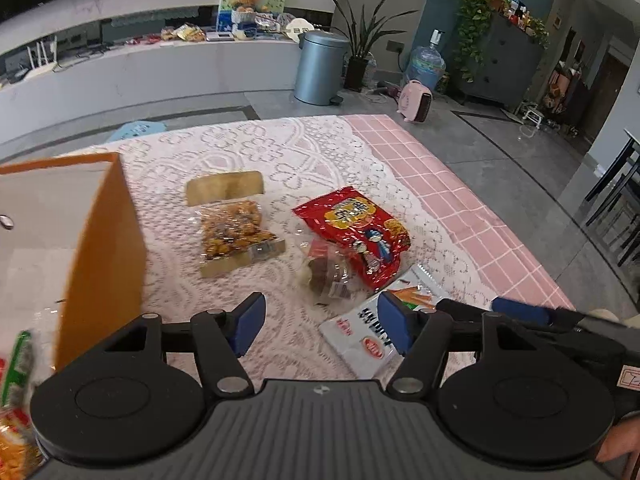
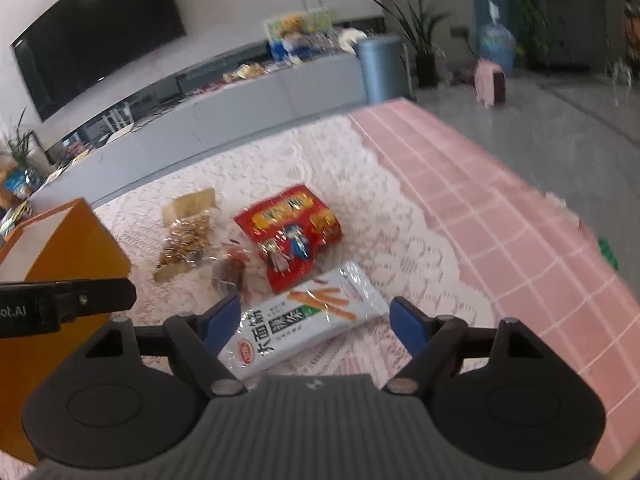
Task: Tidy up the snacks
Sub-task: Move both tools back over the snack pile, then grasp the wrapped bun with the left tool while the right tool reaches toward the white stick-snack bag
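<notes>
Several snacks lie on a lace cloth: a white snack pack [image 2: 304,326] [image 1: 368,332], a red snack bag [image 1: 356,232] [image 2: 290,232], a clear bag of nuts [image 1: 236,232] [image 2: 186,236] and a small brown snack pack [image 1: 328,276] [image 2: 232,274]. An orange box [image 1: 100,248] [image 2: 68,248] stands at the left, with snack packs [image 1: 16,392] inside. My left gripper [image 1: 322,328] is open and empty above the cloth, next to the box. My right gripper [image 2: 314,320] is open, its fingers on either side of the white pack.
The table [image 1: 460,184] has a pink checked cloth with its right edge near. A grey bin [image 1: 320,68], a plant [image 1: 360,52], a pink heater [image 1: 416,100] and a water bottle [image 1: 426,64] stand on the floor beyond.
</notes>
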Demonstrator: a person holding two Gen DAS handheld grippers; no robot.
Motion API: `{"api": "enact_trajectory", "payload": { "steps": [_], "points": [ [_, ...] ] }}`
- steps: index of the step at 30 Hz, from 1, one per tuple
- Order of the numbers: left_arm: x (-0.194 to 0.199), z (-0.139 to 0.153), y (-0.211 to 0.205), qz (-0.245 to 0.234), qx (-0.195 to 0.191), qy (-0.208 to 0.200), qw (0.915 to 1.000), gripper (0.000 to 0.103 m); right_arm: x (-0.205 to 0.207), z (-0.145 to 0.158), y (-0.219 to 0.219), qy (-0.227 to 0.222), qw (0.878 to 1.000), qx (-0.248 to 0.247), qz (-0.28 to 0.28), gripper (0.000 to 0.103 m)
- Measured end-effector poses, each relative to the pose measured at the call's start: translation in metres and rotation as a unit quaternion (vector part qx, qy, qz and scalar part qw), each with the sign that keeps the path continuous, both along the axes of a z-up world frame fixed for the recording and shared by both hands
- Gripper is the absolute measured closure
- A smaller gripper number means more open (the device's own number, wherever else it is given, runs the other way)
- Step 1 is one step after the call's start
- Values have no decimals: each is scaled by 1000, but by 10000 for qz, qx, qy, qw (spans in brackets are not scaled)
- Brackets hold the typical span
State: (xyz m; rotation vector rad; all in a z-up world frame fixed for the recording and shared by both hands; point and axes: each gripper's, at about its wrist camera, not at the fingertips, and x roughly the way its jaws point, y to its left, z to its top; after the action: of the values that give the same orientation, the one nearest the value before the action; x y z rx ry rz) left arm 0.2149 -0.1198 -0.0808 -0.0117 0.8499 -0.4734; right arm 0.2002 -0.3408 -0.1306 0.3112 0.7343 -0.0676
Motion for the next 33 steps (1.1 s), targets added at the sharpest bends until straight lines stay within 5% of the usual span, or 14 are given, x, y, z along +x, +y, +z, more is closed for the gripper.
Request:
{"api": "enact_trajectory", "payload": {
  "steps": [20,26,27,33],
  "points": [
    [60,-54,-51,-159,668,6,9976,28,30,-38,-13,336,9981,410,-323,37],
    [66,-60,-55,-292,784,91,9965,49,34,-42,-8,466,9982,303,-209,37],
    [66,-59,-54,-332,760,88,9965,60,34,-43,-7,483,9982,302,-197,37],
    [59,-52,-52,-413,817,6,9958,61,34,-43,-4,469,9985,274,-88,37]
  ]
}}
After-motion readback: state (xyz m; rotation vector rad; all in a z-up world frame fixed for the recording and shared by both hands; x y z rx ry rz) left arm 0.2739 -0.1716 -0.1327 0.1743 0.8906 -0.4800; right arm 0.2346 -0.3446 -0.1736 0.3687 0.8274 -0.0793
